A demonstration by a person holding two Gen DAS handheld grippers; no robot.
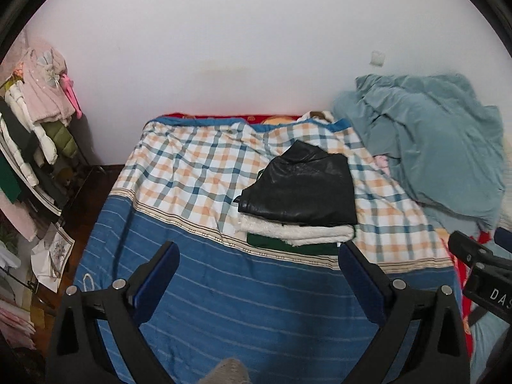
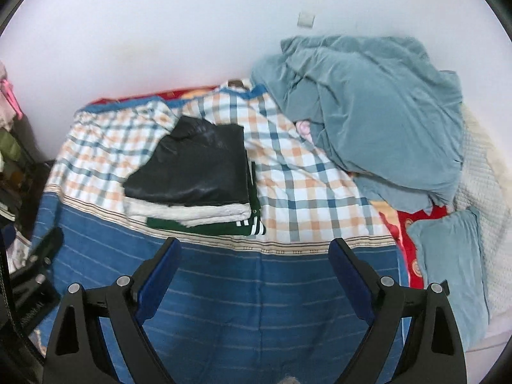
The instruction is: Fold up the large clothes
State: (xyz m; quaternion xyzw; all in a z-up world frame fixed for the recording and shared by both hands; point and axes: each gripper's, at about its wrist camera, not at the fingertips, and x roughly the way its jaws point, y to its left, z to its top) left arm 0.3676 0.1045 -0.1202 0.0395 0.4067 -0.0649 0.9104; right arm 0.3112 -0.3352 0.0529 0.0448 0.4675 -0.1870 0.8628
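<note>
A stack of folded clothes lies in the middle of the bed: a black leather garment (image 1: pixel 304 185) (image 2: pixel 195 166) on top, a white fleecy garment (image 1: pixel 297 232) (image 2: pixel 192 212) under it, a dark green garment with white stripes (image 2: pixel 246 227) (image 1: pixel 288 243) at the bottom. My left gripper (image 1: pixel 257 260) is open and empty above the blue striped sheet, just short of the stack. My right gripper (image 2: pixel 254 257) is open and empty, also near the stack's front edge. The right gripper's body shows at the right edge of the left wrist view (image 1: pixel 480 265).
The bed carries a checked sheet (image 1: pixel 192 160) (image 2: pixel 304 185) and a blue striped sheet (image 1: pixel 240 304) (image 2: pixel 256 304). A crumpled grey-blue blanket (image 1: pixel 432 144) (image 2: pixel 368 105) lies at the back right, a grey-blue pillow (image 2: pixel 448 262) at the right. A clothes rack (image 1: pixel 38 121) stands left of the bed.
</note>
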